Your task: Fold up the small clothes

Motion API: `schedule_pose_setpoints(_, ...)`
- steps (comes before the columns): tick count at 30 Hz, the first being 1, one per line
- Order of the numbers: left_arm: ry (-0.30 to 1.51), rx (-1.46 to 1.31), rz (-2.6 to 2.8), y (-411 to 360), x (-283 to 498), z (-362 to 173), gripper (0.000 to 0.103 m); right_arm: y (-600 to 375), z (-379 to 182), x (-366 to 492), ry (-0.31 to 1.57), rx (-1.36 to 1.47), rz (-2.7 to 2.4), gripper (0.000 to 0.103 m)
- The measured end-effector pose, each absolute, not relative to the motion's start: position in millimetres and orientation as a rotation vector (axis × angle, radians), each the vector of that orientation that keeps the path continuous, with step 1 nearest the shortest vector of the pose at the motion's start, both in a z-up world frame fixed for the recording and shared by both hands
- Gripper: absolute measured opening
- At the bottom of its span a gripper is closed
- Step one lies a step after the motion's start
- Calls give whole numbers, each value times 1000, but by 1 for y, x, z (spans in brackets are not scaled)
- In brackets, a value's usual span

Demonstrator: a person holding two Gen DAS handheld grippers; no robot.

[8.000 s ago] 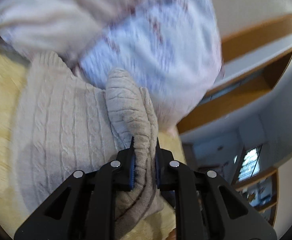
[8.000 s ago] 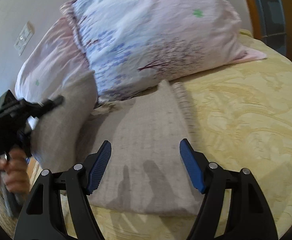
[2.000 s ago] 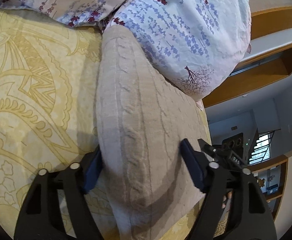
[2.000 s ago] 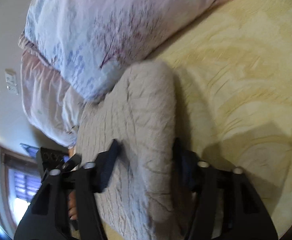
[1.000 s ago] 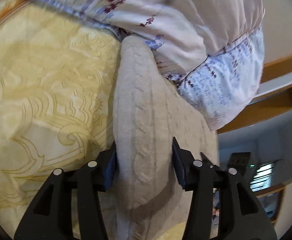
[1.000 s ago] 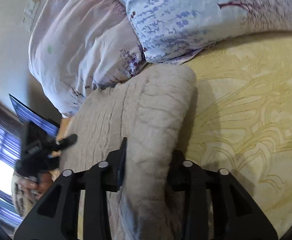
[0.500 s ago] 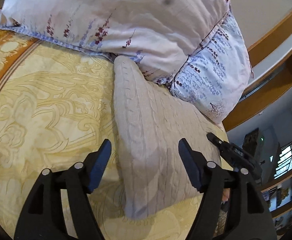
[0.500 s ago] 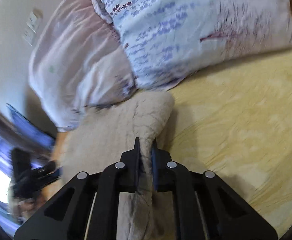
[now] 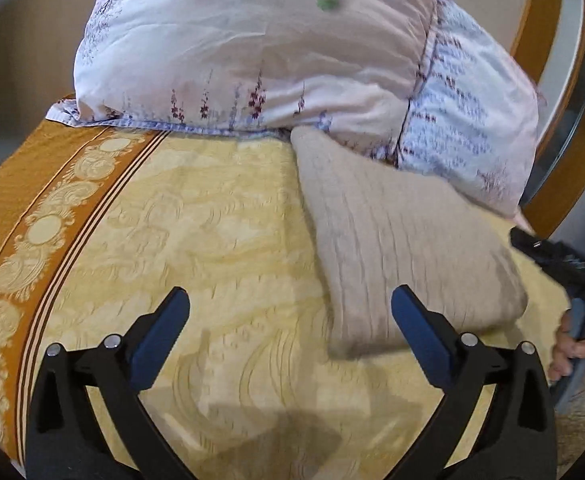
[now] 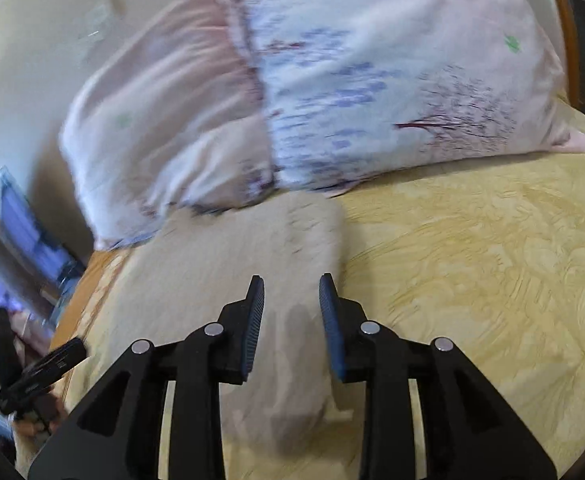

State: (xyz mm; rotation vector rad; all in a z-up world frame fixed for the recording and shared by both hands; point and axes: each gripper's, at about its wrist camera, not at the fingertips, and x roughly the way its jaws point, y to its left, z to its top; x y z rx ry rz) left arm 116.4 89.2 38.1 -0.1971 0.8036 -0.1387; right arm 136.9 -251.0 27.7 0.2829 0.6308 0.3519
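I've just let go: my right claw [image 10: 291, 312], pinching the sweater [image 9: 404, 248] half a second ago, now gapes partway, empty; my left claw [image 9: 288, 332] stands wide, empty. Sweater lies folded against the pillows [image 9: 276, 56]; this piece looks done.

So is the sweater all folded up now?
Mostly, it looks like. The beige sweater lies in a neat folded block on the yellow bedspread by the pillows. Nothing is in hand: left gripper and right gripper are open. Left: maybe tidying.
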Motion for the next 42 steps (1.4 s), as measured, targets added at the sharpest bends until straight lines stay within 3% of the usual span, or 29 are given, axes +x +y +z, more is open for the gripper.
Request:
schedule_pose_setpoints(6, 856, -107, -95, 68, 107, 24, 101, -210, 6, 136, 713, 130, 334, 30)
schedule_pose_setpoints(12, 922, -20, -48, 51, 105, 12, 101, -210, 5, 140, 718, 183, 290, 31)
schedule_pose_setpoints(14, 931, 29, -31, 45, 102, 8, 101, -208, 9, 129, 683, 163, 270, 46)
schedule_pose_setpoints(16, 929, 67, -25, 40, 98, 6, 101, -206, 12, 111, 615, 128, 233, 79)
schedule_pose_setpoints(18, 928, 70, -35, 38, 96, 5, 101, -202, 15, 94, 554, 82, 186, 92)
schedule_pose_setpoints(21, 946, 60, -46, 38, 97, 1, 101, -201, 12, 82, 531, 57, 133, 101)
schedule_pose_setpoints(42, 1005, 54, -67, 29, 104, -8, 101, -177, -24, 85, 727, 43, 39, 102)
